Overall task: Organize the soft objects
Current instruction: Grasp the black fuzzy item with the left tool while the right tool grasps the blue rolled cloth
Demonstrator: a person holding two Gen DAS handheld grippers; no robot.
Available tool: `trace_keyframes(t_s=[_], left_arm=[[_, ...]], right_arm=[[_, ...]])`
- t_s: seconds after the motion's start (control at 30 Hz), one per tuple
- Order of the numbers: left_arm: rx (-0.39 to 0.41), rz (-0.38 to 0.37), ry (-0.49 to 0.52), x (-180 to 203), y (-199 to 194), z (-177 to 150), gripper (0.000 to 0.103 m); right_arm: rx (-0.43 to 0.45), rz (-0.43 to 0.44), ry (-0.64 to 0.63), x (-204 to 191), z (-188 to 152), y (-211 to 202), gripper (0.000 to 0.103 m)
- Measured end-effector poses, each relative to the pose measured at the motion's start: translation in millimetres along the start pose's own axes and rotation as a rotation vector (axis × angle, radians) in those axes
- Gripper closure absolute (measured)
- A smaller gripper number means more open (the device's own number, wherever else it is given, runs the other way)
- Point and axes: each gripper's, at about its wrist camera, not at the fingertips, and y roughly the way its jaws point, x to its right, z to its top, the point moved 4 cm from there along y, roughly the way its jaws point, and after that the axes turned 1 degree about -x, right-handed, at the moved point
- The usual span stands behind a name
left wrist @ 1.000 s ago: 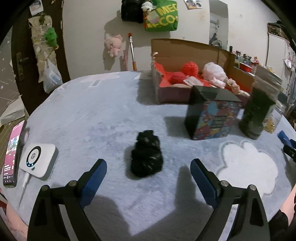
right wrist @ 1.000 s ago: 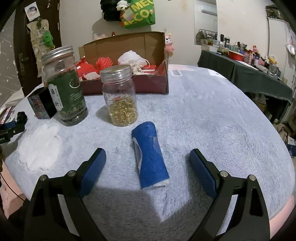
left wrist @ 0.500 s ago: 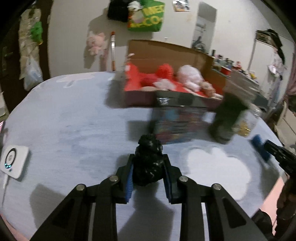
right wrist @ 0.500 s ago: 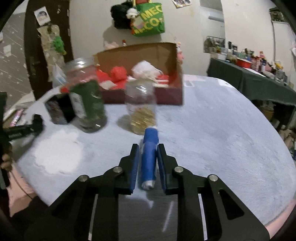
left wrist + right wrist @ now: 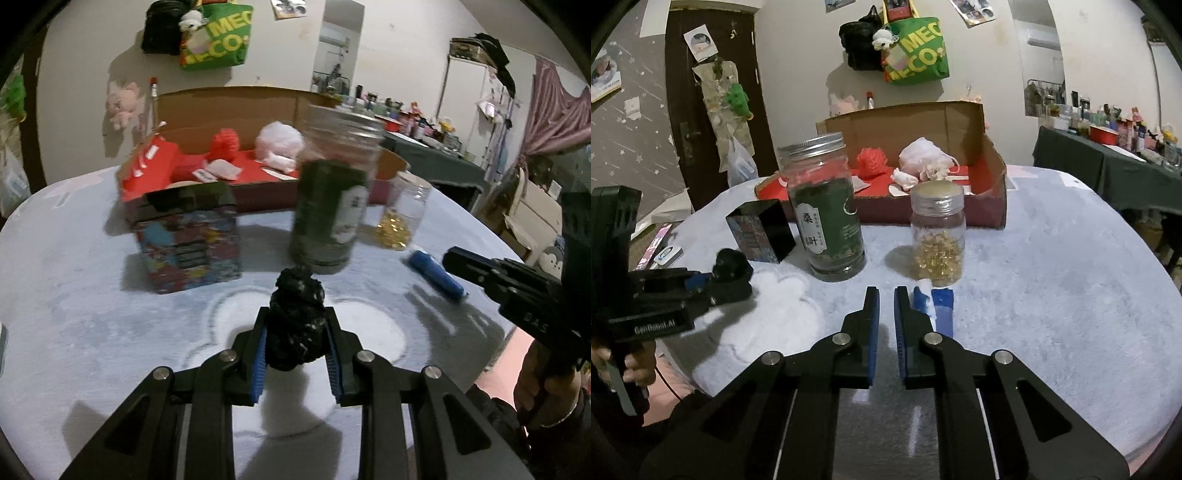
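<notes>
The left gripper (image 5: pixel 295 332) is clamped on the black fuzzy ball (image 5: pixel 295 317), holding it over the pale fleece-covered counter (image 5: pixel 92 314) in front of the patterned box (image 5: pixel 188 236) and the green-filled jar (image 5: pixel 332 206). The right gripper (image 5: pixel 886 295) has its jaws drawn together with nothing between them, and the blue roll (image 5: pixel 940 306) lies on the counter just outside its right finger, seemingly touching it, near the small jar of gold bits (image 5: pixel 938 236). Behind stands the open cardboard box (image 5: pixel 960 122) of soft items.
</notes>
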Motion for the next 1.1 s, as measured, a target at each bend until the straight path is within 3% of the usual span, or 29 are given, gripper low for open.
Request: trace_keyframes(t_s=[0.23,0.33,0.4,0.47,0.5,0.53,0.57,0.73,0.83,0.87,0.9,0.93,0.97,1.1], left_arm=[[-0.017,0.033,0.032,10,15,-7,0.073],[-0.015,0.033,0.025,9,18,-9,0.067],[-0.01,0.042,0.035,8,18,-10,0.056],[0.002,0.062,0.044,9,16,-11,0.043],[0.007,0.07,0.047,8,16,-11,0.043],[0.005,0.076,0.051,9,17,-12,0.043],[0.003,0.08,0.052,9,19,-12,0.043],[0.012,0.088,0.046,8,22,-10,0.045],[0.02,0.085,0.043,9,24,-9,0.068],[0.021,0.08,0.041,9,25,-8,0.072],[0.023,0.077,0.041,9,24,-7,0.075],[0.028,0.074,0.04,10,23,-6,0.077],[0.033,0.067,0.04,12,22,-5,0.077],[0.052,0.028,0.05,21,15,0,0.077]], right_arm=[[-0.03,-0.035,0.022,10,-7,6,0.094],[-0.04,-0.061,0.017,11,-8,9,0.092],[-0.035,-0.083,0.011,12,-8,10,0.089],[-0.027,-0.11,0.006,13,-9,10,0.078],[-0.024,-0.116,0.005,14,-9,11,0.055],[-0.016,-0.118,0.009,15,-10,10,0.018],[0.001,-0.112,0.008,15,-10,8,0.011],[0.011,-0.154,-0.027,13,-9,12,0.012],[-0.021,-0.153,-0.002,18,-14,23,0.017],[-0.035,-0.146,0.007,20,-16,27,0.025],[-0.059,-0.132,0.023,22,-20,32,0.052],[-0.036,-0.161,0.013,23,-20,30,0.067],[-0.03,-0.155,0.004,22,-20,29,0.075],[-0.008,-0.043,0.049,19,-15,20,0.081]])
